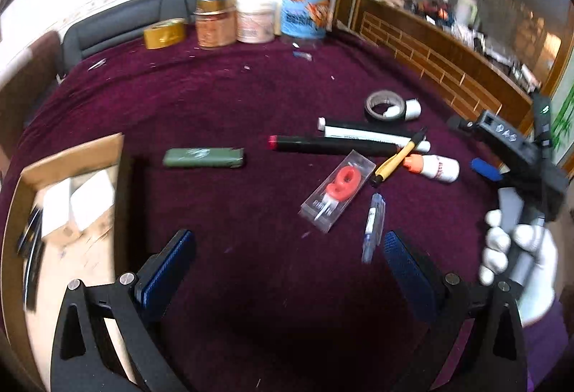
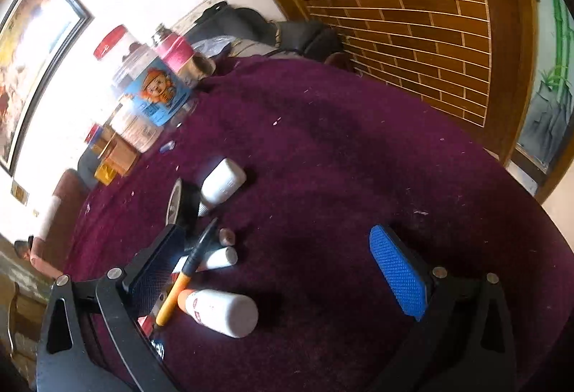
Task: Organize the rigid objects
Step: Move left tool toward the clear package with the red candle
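Note:
My left gripper [image 1: 287,266] stands open over the purple cloth with nothing between its blue pads. Ahead of it lie a green case [image 1: 203,157], a black marker [image 1: 330,144], a white marker [image 1: 373,133], a yellow pen [image 1: 398,159], a glue bottle [image 1: 436,168], a red item in a clear pack [image 1: 337,191] and a clear blue pen [image 1: 373,227]. My right gripper [image 2: 280,270] is open too. The glue bottle [image 2: 219,313] lies untouched near its left finger, beside the yellow pen [image 2: 183,280].
An open cardboard box [image 1: 71,155] holding white items sits at the left. A tape roll [image 1: 384,105] and small white bottle [image 2: 222,180] lie farther back. Jars [image 1: 251,15] line the far edge. A white-gloved hand [image 1: 516,259] is at the right, and a wooden cabinet [image 2: 412,44] stands behind.

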Tool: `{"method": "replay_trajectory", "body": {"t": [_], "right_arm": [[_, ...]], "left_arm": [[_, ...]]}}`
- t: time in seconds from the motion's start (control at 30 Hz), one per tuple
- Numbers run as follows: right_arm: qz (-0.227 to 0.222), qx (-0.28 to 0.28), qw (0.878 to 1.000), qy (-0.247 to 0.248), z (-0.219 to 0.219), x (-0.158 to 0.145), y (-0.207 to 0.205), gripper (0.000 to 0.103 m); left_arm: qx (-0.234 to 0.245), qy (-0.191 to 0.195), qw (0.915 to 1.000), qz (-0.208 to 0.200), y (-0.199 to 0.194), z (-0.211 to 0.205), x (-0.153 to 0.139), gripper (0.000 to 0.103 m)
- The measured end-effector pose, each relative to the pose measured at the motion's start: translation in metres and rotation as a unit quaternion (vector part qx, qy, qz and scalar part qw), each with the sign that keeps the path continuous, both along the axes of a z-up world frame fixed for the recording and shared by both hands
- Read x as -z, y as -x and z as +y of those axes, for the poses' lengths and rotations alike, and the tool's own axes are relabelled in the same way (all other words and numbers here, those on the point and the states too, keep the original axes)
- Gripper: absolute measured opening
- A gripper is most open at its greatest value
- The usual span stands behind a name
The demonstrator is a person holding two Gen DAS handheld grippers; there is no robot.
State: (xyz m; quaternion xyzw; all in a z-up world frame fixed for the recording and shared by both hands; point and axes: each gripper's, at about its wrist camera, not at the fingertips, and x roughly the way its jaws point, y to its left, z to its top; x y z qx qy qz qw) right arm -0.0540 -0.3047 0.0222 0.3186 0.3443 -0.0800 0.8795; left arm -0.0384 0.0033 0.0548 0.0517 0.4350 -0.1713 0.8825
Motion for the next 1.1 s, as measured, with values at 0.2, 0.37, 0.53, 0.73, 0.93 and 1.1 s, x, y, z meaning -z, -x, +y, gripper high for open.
{"method": "replay_trajectory", "body": {"t": [0.2, 0.37, 0.53, 0.73, 0.93, 1.1], "right_arm": [[0.004, -0.021, 1.0, 0.007, 0.011, -0.002, -0.001, 0.103], [0.004, -0.024, 1.0, 0.009, 0.013, -0.002, -0.004, 0.103], [0.005, -0.024, 1.0, 0.008, 0.013, -0.001, -0.004, 0.103], [0.006, -0.024, 1.0, 0.01, 0.014, -0.001, -0.004, 0.103], [0.006, -0.025, 1.0, 0.012, 0.015, -0.002, -0.004, 0.103], [0.005, -0.025, 1.0, 0.011, 0.015, -0.002, -0.004, 0.103]], "left_arm": [[0.045, -0.03, 0.9985, 0.002, -0.035, -0.036, 0.021, 0.075], [0.049, -0.022, 0.998, 0.035, -0.054, -0.043, 0.033, 0.049], [0.073, -0.054, 0.9957, 0.017, -0.035, -0.051, 0.033, 0.048], [0.11, -0.055, 0.9917, 0.039, -0.023, -0.054, 0.029, 0.028], [0.093, -0.072, 0.993, 0.016, -0.042, -0.073, 0.036, 0.05], [0.087, -0.052, 0.9947, 0.015, -0.045, -0.072, 0.037, 0.034]]}}
